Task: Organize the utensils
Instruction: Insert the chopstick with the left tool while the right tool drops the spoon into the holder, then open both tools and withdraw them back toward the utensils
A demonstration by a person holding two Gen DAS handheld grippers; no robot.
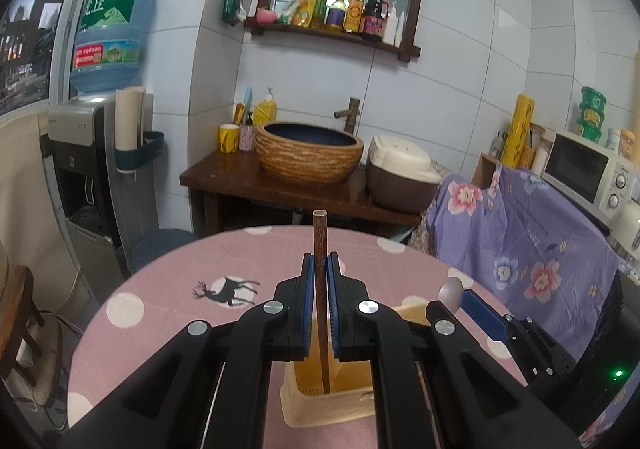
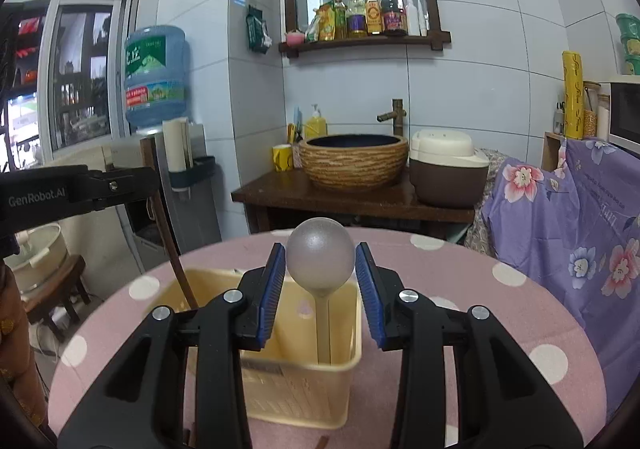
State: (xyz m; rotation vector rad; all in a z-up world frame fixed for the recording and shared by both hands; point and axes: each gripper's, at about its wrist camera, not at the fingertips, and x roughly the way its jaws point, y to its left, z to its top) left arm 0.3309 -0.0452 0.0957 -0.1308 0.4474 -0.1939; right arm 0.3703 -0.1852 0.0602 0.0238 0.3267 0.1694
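Observation:
A cream plastic utensil basket (image 2: 304,381) stands on the pink dotted table; it also shows in the left wrist view (image 1: 320,405). My left gripper (image 1: 320,261) is shut on a dark wooden chopstick (image 1: 320,237), held upright with its lower end inside the basket. That chopstick (image 2: 172,249) leans at the basket's left side in the right wrist view. My right gripper (image 2: 320,265) is open around a grey metal spoon (image 2: 320,261) that stands bowl-up in the basket, its pads (image 2: 272,281) apart from the bowl. The spoon's bowl (image 1: 450,289) shows in the left wrist view.
The round table (image 2: 480,313) has a pink cloth with white dots. Behind it are a wooden counter with a woven basin (image 2: 354,161), a rice cooker (image 2: 446,173), a water dispenser (image 2: 156,81), and a purple flowered cloth (image 2: 568,217) to the right.

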